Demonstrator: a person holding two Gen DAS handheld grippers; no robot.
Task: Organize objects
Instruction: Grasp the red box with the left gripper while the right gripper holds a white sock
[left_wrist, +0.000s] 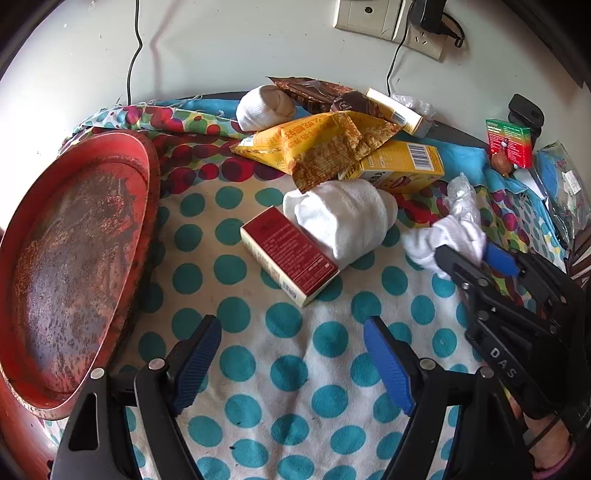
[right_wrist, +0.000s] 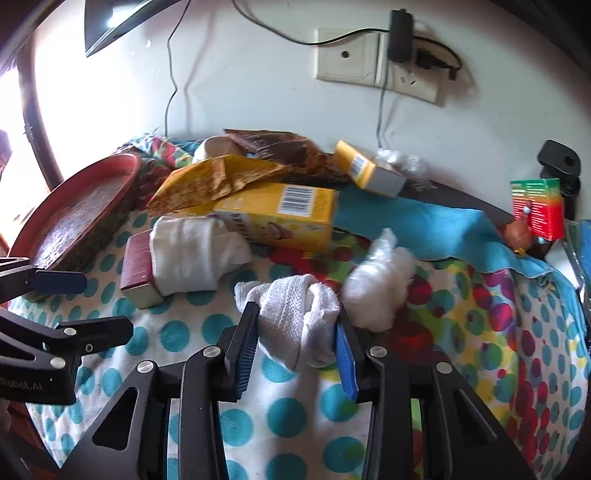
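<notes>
My right gripper (right_wrist: 295, 314) is shut on a bunched white sock (right_wrist: 295, 325), its pads pressing both sides just above the dotted cloth. The left wrist view shows that same gripper (left_wrist: 465, 258) at the right, with the sock (left_wrist: 443, 236) at its tips. My left gripper (left_wrist: 291, 332) hangs open over the cloth with nothing between its fingers. Ahead of it lie a red box (left_wrist: 291, 254) and a rolled white sock (left_wrist: 343, 218) leaning against it. A worn red tray (left_wrist: 74, 266) sits at the left.
A yellow snack bag (left_wrist: 321, 147), a yellow carton (left_wrist: 402, 166), brown wrappers and another rolled sock (left_wrist: 262, 107) pile up by the wall. A crumpled plastic bag (right_wrist: 380, 288) lies beside the held sock. A green and red box (right_wrist: 539, 206) stands far right. Cables hang from a wall socket (right_wrist: 369, 62).
</notes>
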